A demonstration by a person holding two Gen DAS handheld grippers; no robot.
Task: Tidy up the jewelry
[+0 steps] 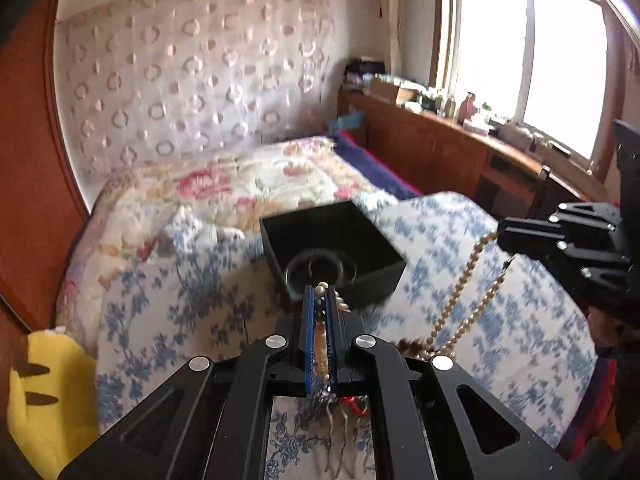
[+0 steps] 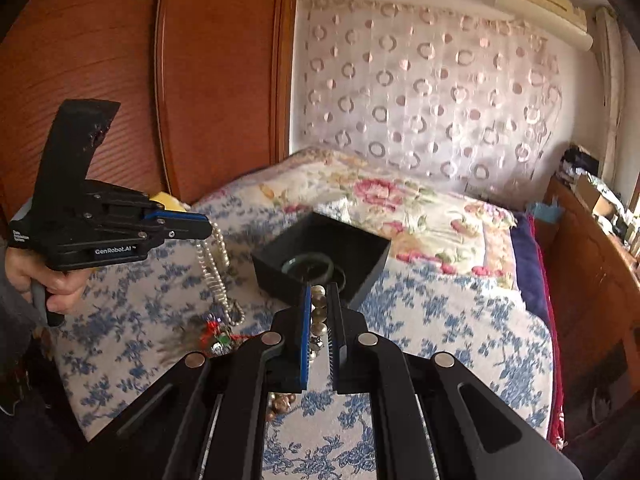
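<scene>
A pearl necklace (image 1: 460, 312) hangs stretched between both grippers above the bed. My left gripper (image 1: 320, 292) is shut on one part of it; the beads (image 2: 218, 264) dangle from it in the right wrist view. My right gripper (image 2: 319, 292) is shut on another part, with pearls (image 2: 318, 304) showing between its fingers. A black open box (image 1: 332, 232) sits on the bed just beyond both grippers and holds a dark green bangle (image 2: 308, 268). A tangle of other jewelry with red thread (image 2: 218, 338) lies on the bedspread.
The bed has a blue-and-white floral cover (image 2: 440, 320) and a pink floral quilt (image 1: 224, 184) behind the box. A yellow plush toy (image 1: 48, 392) lies at the left edge. A wooden cabinet (image 1: 460, 148) under the window lines the right side.
</scene>
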